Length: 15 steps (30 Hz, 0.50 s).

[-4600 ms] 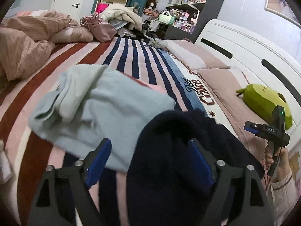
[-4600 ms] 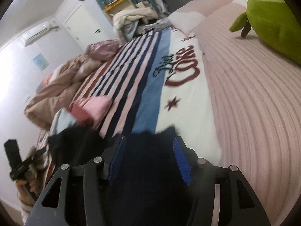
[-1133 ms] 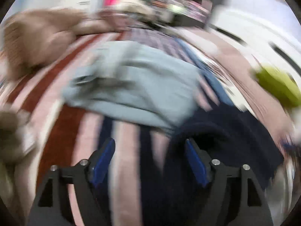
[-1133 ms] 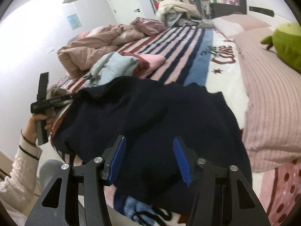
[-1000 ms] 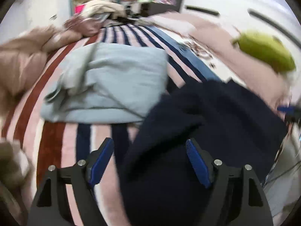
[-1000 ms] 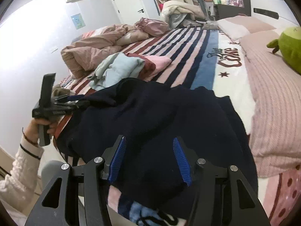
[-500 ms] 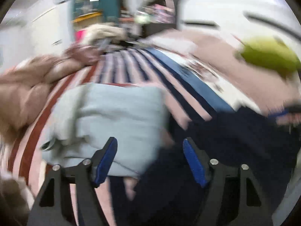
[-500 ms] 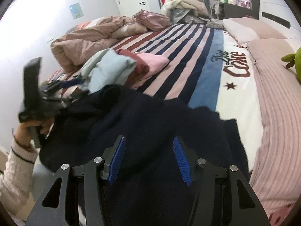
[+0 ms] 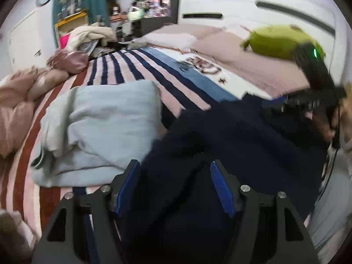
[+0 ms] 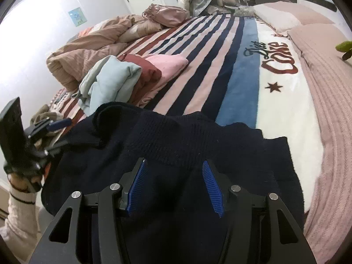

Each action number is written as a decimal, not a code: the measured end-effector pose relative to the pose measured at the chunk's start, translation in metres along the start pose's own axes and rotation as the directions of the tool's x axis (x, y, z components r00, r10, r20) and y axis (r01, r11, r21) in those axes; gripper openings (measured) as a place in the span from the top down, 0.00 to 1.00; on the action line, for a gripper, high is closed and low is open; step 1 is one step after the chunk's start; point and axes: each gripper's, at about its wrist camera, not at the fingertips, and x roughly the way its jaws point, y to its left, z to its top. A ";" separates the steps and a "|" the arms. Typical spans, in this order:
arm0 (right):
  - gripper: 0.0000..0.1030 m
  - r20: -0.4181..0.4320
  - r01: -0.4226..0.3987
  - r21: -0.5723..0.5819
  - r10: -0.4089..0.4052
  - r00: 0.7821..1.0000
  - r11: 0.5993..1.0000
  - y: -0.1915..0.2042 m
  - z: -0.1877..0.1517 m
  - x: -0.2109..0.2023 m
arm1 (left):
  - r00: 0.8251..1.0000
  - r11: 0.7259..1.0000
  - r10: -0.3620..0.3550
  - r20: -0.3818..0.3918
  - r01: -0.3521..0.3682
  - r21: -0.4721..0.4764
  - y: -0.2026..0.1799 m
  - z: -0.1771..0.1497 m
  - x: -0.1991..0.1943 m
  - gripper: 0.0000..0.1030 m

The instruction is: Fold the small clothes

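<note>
Left gripper (image 9: 173, 162), held in a person's hand (image 10: 24, 180) in a cream ribbed sleeve (image 10: 17, 209), is closing its blue-padded jaws with a corner of a navy knit sweater (image 10: 198, 136) between them; the pads do not visibly press on the cloth. The right gripper (image 10: 173, 160) hangs over the sweater's near side with its jaws partly apart and dark knit filling the gap; whether it has a grip cannot be told.

The sweater is a thick, dark navy knit with a waffle-textured band across its upper part. It lies spread on the near end of the striped blanket (image 10: 209, 55), with a rounded fold raised at its left corner.

A second ago the left jaws stood wider and the sweater was humped higher between the two grippers. It now lies lower and flatter, and the green plush toy (image 9: 281, 41) has slipped almost out of the right wrist view.

The sweater's far edge reaches the blanket's blue stripe and white panel. Its right edge ends near the pink ribbed cover (image 10: 330, 88). Its left corner sits just beside the folded pile: a light blue garment (image 9: 110, 121) on a maroon one (image 10: 149, 70) and a pink one (image 10: 167, 63). Beyond the sweater the stripes run bare up to the pillows, with a rumpled tan duvet (image 10: 88, 48) along the left side.
</note>
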 end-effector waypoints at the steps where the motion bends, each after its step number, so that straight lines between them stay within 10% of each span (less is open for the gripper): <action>1: 0.53 -0.001 -0.001 0.000 0.001 1.000 1.000 0.001 0.000 0.000 | 0.999 0.999 0.028 -0.027 -0.028 0.020 -0.003 0.001 0.009 0.39; 6: 0.53 -0.008 0.005 -0.003 -0.005 1.000 1.000 0.001 -0.001 0.001 | 0.991 0.992 0.095 -0.098 -0.086 0.096 -0.016 0.000 0.040 0.43; 9: 0.53 -0.008 0.009 0.006 -0.009 1.000 1.000 -0.003 0.000 0.000 | 0.982 0.982 0.171 -0.080 -0.163 0.092 -0.016 0.006 0.036 0.84; 12: 0.53 -0.003 0.013 0.016 -0.013 1.000 1.000 -0.008 0.000 -0.002 | 0.997 0.994 0.076 0.011 -0.075 -0.082 0.018 0.014 0.017 0.89; 15: 0.53 0.008 0.016 0.023 -0.017 1.000 1.000 -0.011 0.000 -0.006 | 0.996 0.946 -0.003 0.090 0.032 -0.323 0.066 0.014 0.006 0.89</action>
